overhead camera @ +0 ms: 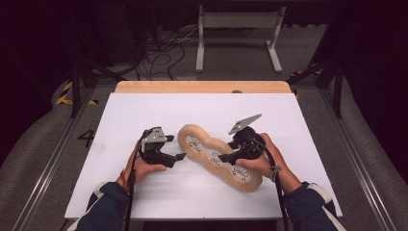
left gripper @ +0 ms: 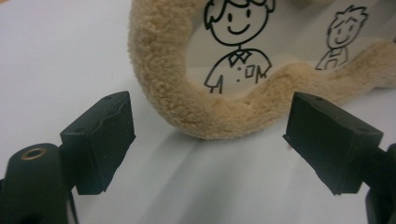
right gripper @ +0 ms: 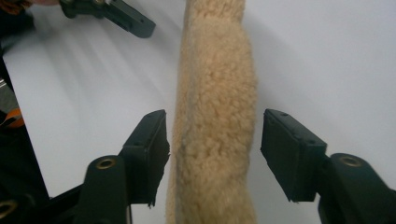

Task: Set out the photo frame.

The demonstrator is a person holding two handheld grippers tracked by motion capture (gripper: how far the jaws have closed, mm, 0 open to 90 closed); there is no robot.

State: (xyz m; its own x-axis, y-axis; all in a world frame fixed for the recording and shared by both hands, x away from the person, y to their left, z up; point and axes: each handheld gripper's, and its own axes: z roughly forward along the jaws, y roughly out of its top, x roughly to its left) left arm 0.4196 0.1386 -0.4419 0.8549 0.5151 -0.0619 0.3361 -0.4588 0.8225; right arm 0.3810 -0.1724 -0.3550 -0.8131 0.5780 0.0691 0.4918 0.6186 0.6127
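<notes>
Fleece-edged insoles (overhead camera: 219, 156) lie near the middle of the white board (overhead camera: 144, 110), two joined in a long wavy shape with tan pile around a pale lining printed with cartoon figures. At the insoles' left end the left gripper (overhead camera: 179, 157) points toward the curled edge without touching it. In the left gripper view its jaws are spread wide, nothing between them, the fleece rim (left gripper: 196, 112) lying just beyond on the board. Over the insoles' right half sits the right gripper (overhead camera: 225, 157). In the right gripper view its jaws straddle the fleece edge (right gripper: 215, 140), which stands on its side between them; the pads appear a little apart from the pile on both sides, though the left gap is hard to judge.
</notes>
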